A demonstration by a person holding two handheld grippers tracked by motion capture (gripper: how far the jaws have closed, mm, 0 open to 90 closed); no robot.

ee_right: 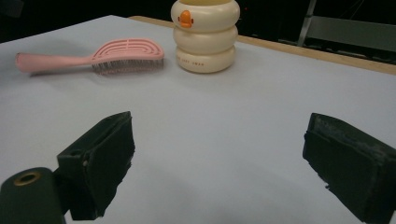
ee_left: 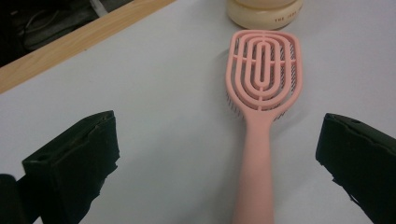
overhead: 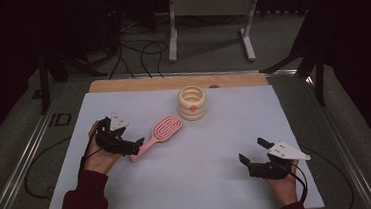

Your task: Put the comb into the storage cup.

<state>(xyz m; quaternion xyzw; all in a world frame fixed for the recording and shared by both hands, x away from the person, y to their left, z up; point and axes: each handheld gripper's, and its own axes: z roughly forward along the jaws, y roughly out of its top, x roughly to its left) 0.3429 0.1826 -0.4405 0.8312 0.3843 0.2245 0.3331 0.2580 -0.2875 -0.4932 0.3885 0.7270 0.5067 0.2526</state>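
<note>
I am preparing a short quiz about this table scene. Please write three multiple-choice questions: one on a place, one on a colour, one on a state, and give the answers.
1. Where does the hairbrush lie?
A. inside the cream holder
B. on the table, bristles down
C. on the floor

2. What colour is the hairbrush?
A. pink
B. green
C. black

3. How is the left gripper?
A. shut on the handle
B. open, jaws either side of the handle
C. shut, empty

Answers: B, it rests flat beside the cream holder; A, it shows pink throughout; B, both jaws stand clear of the handle.
</note>
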